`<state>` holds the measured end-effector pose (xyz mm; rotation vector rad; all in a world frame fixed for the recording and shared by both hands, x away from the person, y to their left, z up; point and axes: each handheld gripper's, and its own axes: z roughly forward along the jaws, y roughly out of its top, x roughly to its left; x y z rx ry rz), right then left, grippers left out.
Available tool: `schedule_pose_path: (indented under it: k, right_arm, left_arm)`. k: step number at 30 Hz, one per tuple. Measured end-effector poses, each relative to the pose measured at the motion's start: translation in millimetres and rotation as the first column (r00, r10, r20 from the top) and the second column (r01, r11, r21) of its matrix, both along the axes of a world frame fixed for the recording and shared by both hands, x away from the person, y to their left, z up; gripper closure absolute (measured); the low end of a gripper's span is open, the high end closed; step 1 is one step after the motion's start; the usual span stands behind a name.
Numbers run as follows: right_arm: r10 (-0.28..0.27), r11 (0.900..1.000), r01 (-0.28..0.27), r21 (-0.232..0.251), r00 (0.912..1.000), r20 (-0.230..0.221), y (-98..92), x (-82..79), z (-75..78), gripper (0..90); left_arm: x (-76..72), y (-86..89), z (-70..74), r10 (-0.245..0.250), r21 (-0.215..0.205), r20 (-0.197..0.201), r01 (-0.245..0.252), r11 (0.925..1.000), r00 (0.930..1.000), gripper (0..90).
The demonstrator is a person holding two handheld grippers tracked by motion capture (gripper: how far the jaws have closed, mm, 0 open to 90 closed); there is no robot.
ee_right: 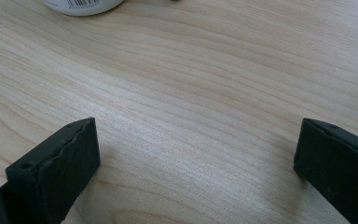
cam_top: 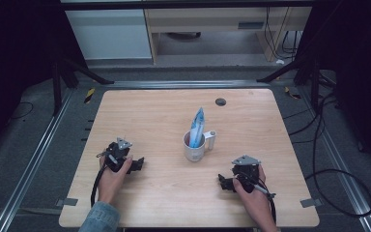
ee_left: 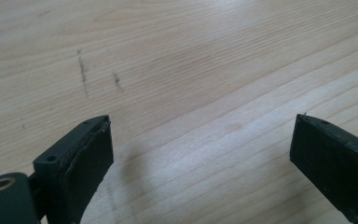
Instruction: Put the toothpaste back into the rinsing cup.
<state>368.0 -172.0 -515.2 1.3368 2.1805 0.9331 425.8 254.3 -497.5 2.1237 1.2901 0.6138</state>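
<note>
A white mug [cam_top: 194, 147] stands near the middle of the wooden table [cam_top: 159, 116], its handle to the right, with a blue and white packet [cam_top: 197, 126] standing upright inside it. The mug's base [ee_right: 85, 5] shows at the top edge of the right gripper view. My left gripper [cam_top: 138, 165] rests on the table to the mug's left, held by a hand, and my left gripper [ee_left: 200, 154] is open over bare wood. My right gripper [cam_top: 222, 181] rests at the front right and points left. Its jaws stand wide apart in the right gripper view, so my right gripper [ee_right: 198, 161] is open and empty.
A dark round grommet [cam_top: 221, 101] sits in the table near its far edge. Cables [cam_top: 338, 193] trail on the floor to the right. Metal rails [cam_top: 34, 159] run along the floor beside the table, and black frame legs [cam_top: 72, 72] stand behind it.
</note>
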Motion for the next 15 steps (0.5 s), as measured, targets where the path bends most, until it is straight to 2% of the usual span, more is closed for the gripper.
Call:
schedule_pose_path:
  k: [2,4,10,15]
  right_arm:
    - [0.0,1.0,0.0,0.0,1.0,0.0,0.0,0.0,0.0,0.4]
    - [0.0,1.0,0.0,-0.001,1.0,0.001,0.0,0.0,0.0,0.5]
    - [0.006,1.0,-0.006,-0.003,1.0,0.002,0.0,-0.7,-0.1,0.5]
    - [0.004,1.0,-0.004,-0.003,1.0,0.001,0.1,-0.9,0.0,0.5]
  left_arm:
    - [1.2,4.9,-3.8,0.01,-0.014,-0.016,-0.01,0.9998,0.9998,5.4]
    - [0.5,11.5,-7.6,0.022,-0.061,-0.022,-0.023,0.9979,0.9995,3.9]
    - [1.6,20.4,-11.9,0.013,-0.077,0.013,-0.012,0.997,0.9998,0.8]
    - [3.1,19.6,-12.0,0.017,-0.078,0.007,-0.017,0.9968,0.9998,0.0]
